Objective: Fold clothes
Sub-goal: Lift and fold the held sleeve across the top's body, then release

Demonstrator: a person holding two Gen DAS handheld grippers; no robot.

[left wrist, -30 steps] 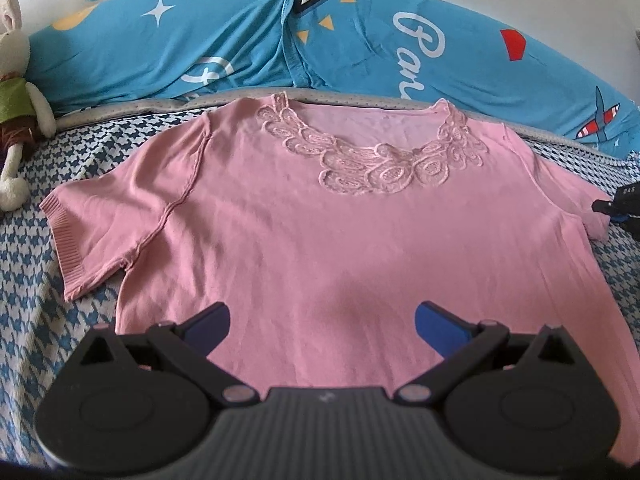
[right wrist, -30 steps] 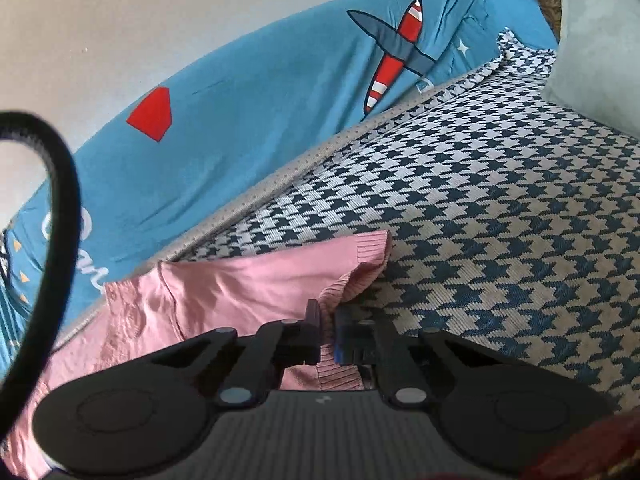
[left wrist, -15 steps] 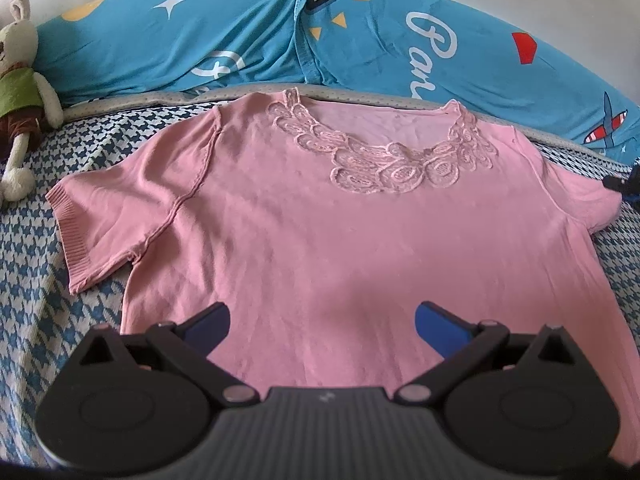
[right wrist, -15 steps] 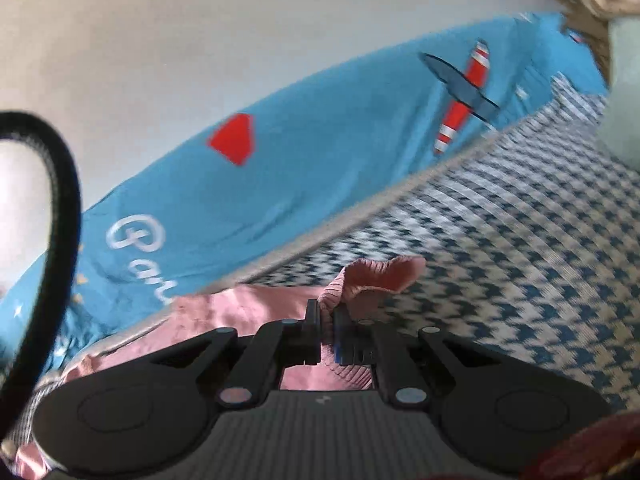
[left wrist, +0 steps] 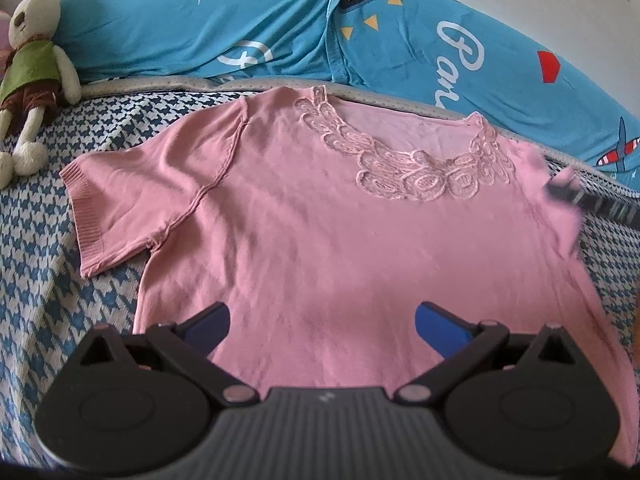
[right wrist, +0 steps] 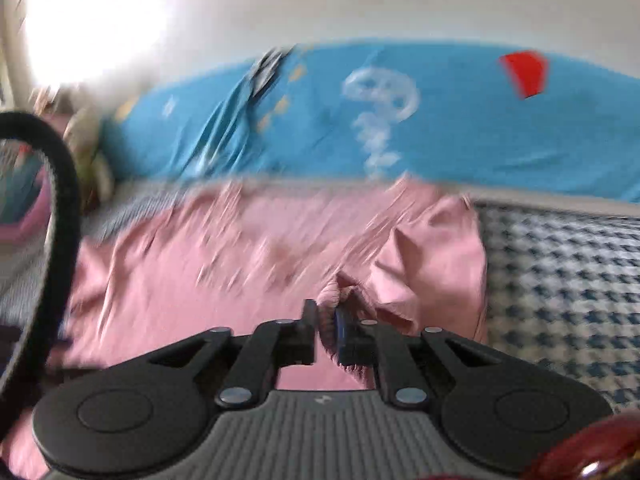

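A houndstooth-covered bed (left wrist: 48,280) meets a white wall (right wrist: 360,0), with bright glare at the left.

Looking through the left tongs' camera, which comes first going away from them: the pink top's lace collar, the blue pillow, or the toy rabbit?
From the left tongs:
1. Lace collar, straight ahead on the pink top.
2. Blue pillow, behind the top along the wall.
3. Toy rabbit, far left corner.

blurred: pink shirt (right wrist: 248,280), blue quilt (right wrist: 440,128) | smeared at 3 o'clock: right gripper (left wrist: 576,196) | cut off at 9 o'clock: toy rabbit (left wrist: 32,64)
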